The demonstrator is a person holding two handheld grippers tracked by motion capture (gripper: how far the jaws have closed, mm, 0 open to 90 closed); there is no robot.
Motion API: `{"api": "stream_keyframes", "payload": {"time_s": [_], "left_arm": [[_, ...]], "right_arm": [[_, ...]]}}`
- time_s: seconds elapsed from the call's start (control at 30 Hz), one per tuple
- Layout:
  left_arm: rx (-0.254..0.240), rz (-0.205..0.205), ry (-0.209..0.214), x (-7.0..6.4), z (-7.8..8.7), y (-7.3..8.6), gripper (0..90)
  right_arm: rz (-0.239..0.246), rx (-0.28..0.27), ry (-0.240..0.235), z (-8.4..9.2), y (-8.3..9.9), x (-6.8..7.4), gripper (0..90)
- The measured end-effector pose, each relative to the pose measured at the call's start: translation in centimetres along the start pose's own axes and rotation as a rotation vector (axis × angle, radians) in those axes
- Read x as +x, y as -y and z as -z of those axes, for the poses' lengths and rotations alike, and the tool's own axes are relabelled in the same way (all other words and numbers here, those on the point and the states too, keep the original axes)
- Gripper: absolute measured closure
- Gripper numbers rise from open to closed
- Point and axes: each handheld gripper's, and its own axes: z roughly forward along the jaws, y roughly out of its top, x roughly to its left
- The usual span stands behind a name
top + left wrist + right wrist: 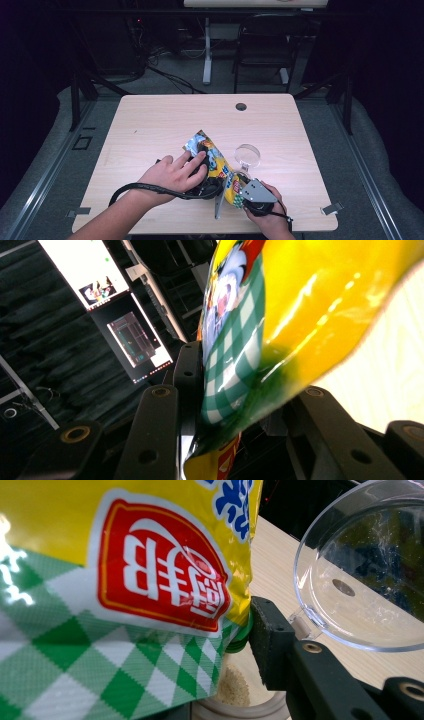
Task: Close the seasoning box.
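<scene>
I have both grippers on the yellow snack bag (216,162), which sits near the middle of the wooden table (150,125), a little toward my edge, tilted with its silver open end (192,143) pointing up and away to the left. My left gripper (202,165) pinches the bag from the left side; in the left gripper view its black jaws stand on either side of the bag's (280,325) green-checked and yellow film, with the film pressed and creased between them. My right gripper (245,192) grips the lower end of the bag, where a red logo panel (160,570) and green diamond checks fill the right gripper view; one black jaw sits tight against the bag's edge, and the other jaw is hidden behind the bag. Just beside the bag, on its right, stands a clear plastic lid (248,155), hinged open and upright over a round container (240,700) whose rim and pale grainy contents I see directly below the bag's lower corner. My left hand (172,175) wraps over its gripper, and a black cable (145,189) loops from it.
</scene>
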Motion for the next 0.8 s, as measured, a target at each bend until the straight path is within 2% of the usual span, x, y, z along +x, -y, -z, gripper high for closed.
{"api": "stream_keyframes", "payload": {"time_s": [0.4, 0.47, 0.73, 0.8], "left_arm": [[0.0, -0.005, -0.001, 0.14, 0.06, -0.02, 67.8], [-0.001, 0.005, 0.007, 0.09, 0.06, 0.0, 67.8], [0.001, -0.001, 0.004, 0.15, 0.12, -0.04, 67.9], [0.003, -0.013, -0.004, 0.25, 0.16, -0.07, 67.8]], "right_arm": [[-0.01, -0.003, -0.007, 0.04, -0.02, -0.02, 71.2], [-0.012, -0.003, -0.01, 0.05, -0.03, -0.01, 71.2], [-0.018, -0.003, -0.013, 0.08, -0.04, -0.01, 71.1], [-0.014, -0.001, -0.012, 0.09, -0.04, -0.01, 71.2]]}}
